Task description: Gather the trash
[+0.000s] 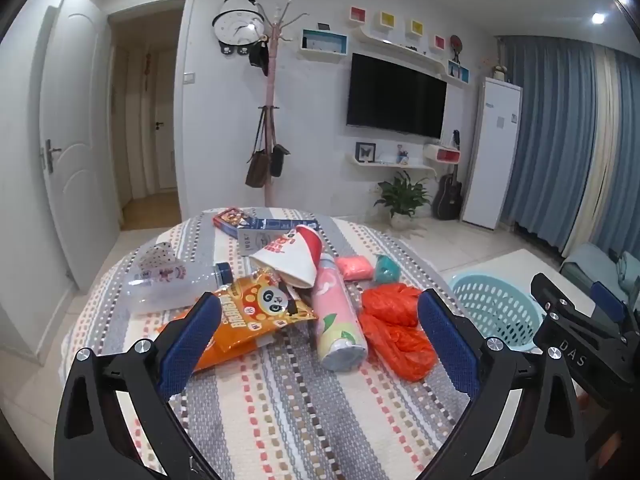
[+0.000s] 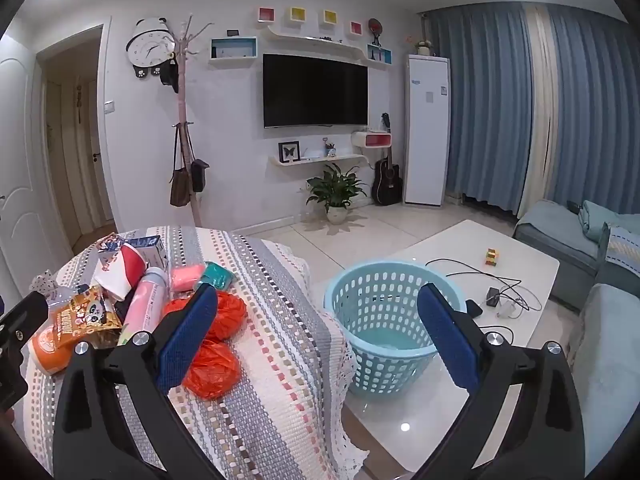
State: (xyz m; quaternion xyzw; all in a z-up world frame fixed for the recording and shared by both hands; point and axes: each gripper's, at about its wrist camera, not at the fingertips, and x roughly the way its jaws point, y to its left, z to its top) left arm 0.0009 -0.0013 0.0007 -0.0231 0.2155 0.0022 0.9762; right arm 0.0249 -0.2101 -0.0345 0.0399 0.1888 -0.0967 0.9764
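Both the left gripper and the right gripper stood wide open, holding nothing. The trash lay heaped mid-table on the striped woven tablecloth: an orange panda snack bag, a pink cylindrical can and crumpled orange plastic bags. The light-blue perforated plastic basket sat on the white low table, just beside the cloth's right edge.

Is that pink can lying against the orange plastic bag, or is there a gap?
Touching. In the left wrist view, the pink can lies with its right side pressed against the crumpled orange plastic bag, no tablecloth visible between them.
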